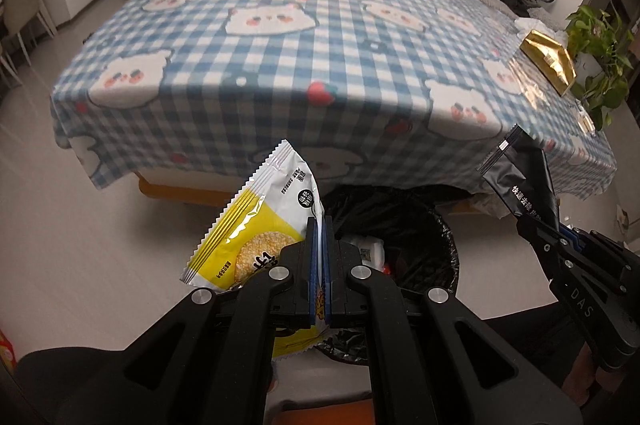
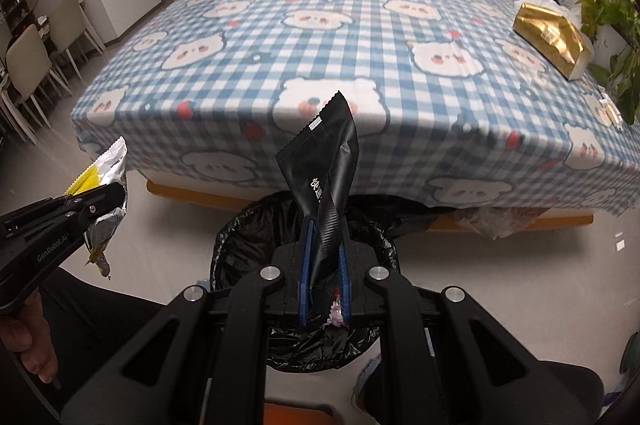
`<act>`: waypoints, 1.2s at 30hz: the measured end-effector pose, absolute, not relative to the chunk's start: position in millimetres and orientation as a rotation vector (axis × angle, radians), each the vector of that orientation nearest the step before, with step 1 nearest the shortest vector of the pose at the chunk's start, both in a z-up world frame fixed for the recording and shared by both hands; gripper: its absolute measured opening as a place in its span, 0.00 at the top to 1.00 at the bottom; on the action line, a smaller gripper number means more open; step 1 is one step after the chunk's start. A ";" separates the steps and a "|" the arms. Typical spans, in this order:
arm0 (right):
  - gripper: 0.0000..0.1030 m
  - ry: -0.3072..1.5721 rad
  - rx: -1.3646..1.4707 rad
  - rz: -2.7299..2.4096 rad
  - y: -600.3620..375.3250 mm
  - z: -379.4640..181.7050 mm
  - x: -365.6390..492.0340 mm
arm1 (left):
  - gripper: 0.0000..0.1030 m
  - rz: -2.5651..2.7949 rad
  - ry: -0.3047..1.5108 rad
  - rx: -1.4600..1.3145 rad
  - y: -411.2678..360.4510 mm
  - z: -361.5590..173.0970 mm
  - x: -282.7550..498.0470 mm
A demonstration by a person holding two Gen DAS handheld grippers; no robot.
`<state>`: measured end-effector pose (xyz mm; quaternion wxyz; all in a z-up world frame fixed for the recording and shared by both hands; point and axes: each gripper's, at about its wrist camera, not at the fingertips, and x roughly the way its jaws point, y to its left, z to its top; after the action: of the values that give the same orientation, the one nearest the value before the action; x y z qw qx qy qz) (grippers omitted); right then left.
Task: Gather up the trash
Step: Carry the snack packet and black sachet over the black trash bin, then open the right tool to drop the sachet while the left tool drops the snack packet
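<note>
Left gripper (image 1: 319,267): my jaws clamped on yellow-and-white snack wrapper (image 1: 256,221), long axis rising up-left from pads, tail hanging below. Right gripper (image 2: 324,275): jaws pinched on black sachet (image 2: 326,165), long axis near upright, twisted, torn end topmost. Black-lined trash bin (image 2: 248,225) sits on floor under edge of checked tablecloth (image 2: 320,37); right gripper directly over its mouth, left over its near-left rim (right looks better placed). I judge release into bin comes next.
</note>
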<state>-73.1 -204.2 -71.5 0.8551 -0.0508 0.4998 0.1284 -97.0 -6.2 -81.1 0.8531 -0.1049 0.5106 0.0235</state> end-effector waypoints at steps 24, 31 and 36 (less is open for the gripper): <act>0.80 1.209 -0.176 0.304 -165.4 -185.5 -43.4 | 0.99 0.083 1.176 -0.207 -2.7 -191.3 -72.2; 0.58 1.195 -0.193 0.299 -162.6 -188.7 -44.5 | 0.99 0.080 1.180 -0.210 -5.6 -196.1 -71.5; 0.37 1.152 -0.201 0.272 -171.6 -179.3 -43.9 | 0.99 0.070 1.180 -0.214 -14.0 -199.9 -68.7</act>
<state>-43.9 -171.6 -179.3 0.8252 -0.0944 0.5419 0.1282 -68.7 -14.0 -199.9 0.8248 -0.1009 0.5554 0.0327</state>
